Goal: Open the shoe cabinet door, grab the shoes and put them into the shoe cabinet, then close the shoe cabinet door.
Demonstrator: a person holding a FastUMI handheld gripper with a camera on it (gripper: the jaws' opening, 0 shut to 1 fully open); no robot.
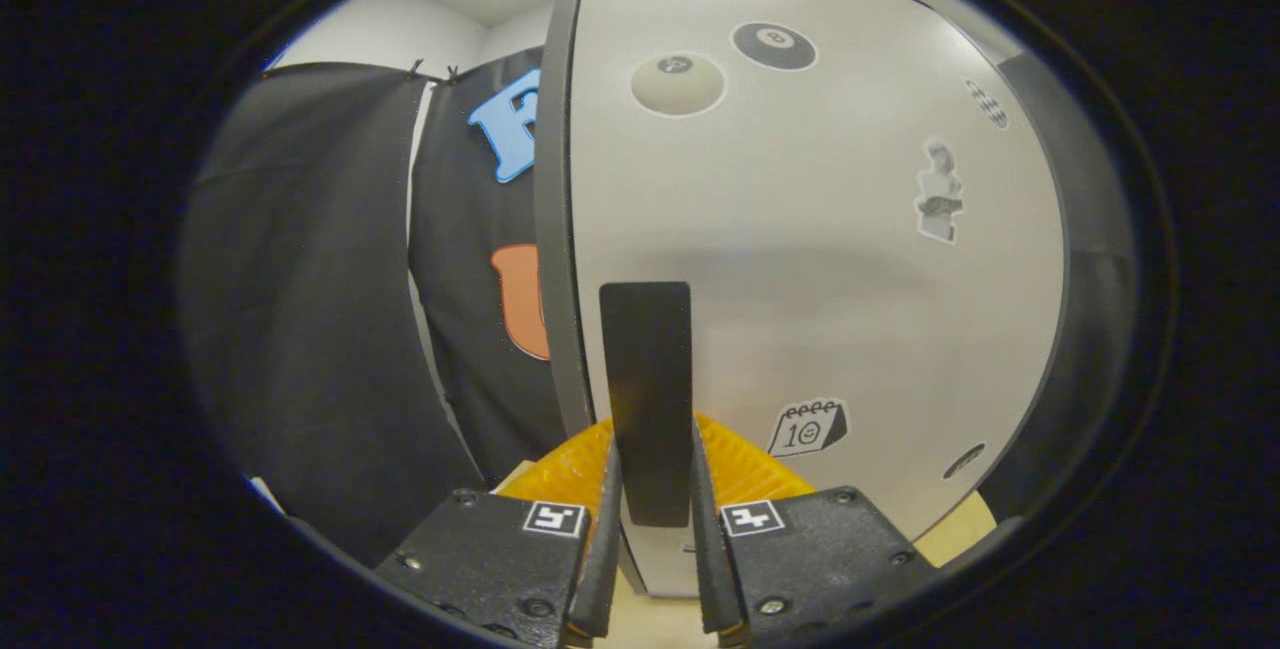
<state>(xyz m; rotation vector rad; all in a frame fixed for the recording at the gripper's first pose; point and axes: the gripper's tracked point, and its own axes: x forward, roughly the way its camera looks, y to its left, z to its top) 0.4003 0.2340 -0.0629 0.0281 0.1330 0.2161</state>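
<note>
Gripper view: fingers [652,509] are closed down narrow on the dark vertical handle [646,389] of the shoe cabinet door [800,259], one finger on each side of the bar and both look to be pressing on it. The grip sits low on the handle; most of the bar runs up beyond the fingertips.

The door fills the space ahead, a pale panel with stickers on it: two billiard balls near the top, a figure toward the far side, a calendar sticker [808,427] just beside the fingers. The door's edge [555,229] shows on the handle side, with the black booth cloth [330,309] beyond it. Can't tell whether the door is flush shut or cracked open; no cabinet interior to be seen. An orange ribbed thing [745,464] sits behind the fingertips, low against the door; can't identify it. Pale wood surface [660,619] shows under the fingers.

Step, my read: working the door by the handle. Could be the opening pull or the closing push, frame alone doesn't settle it. No shoes in sight, so I can't say where they are.

Next move calls for: keep the pinch firm on the bar and swing along the hinge arc, not straight back, or the fingers slide off the smooth handle.
</note>
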